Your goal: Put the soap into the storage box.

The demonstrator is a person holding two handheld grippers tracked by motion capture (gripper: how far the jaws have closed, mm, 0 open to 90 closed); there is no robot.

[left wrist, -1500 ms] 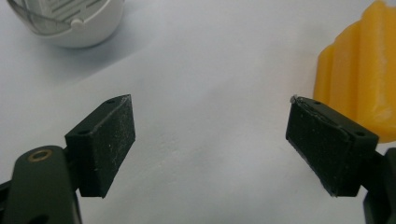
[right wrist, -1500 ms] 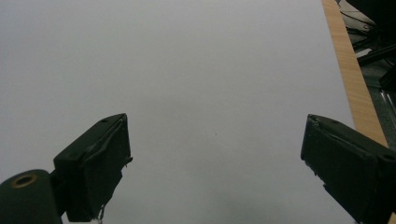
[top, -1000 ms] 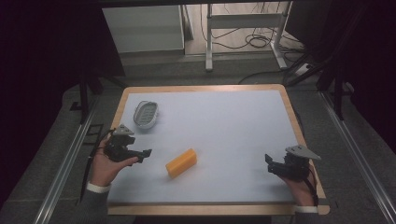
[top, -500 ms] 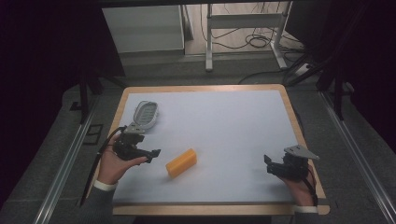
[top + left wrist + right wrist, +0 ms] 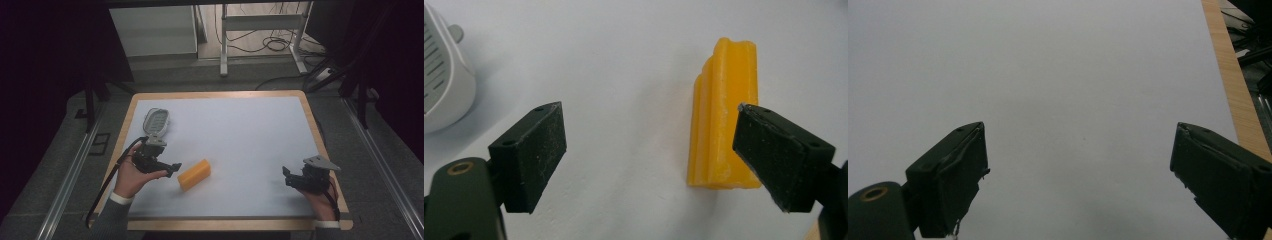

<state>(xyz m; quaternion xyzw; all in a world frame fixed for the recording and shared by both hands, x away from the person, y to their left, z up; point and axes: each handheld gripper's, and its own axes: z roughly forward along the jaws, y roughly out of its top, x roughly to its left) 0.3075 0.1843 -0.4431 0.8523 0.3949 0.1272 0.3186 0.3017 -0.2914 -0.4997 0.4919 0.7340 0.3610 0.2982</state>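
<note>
Jaws of left gripper [image 5: 649, 150] spread wide — yellow block [image 5: 724, 115] just beside.

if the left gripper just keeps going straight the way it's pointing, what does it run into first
Probably the yellow block. The left gripper, jaws open, points at the white mat just beside it, and in the left gripper view one jaw overlaps the block's near end, so that jaw would likely clip it. Depth is hard to judge.

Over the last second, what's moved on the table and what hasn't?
The left gripper has moved from beside the grey dish toward the yellow block; its jaws are open, one of them just in front of the block, nothing gripped. The block, the dish and the right gripper, also open, stayed put.
</note>
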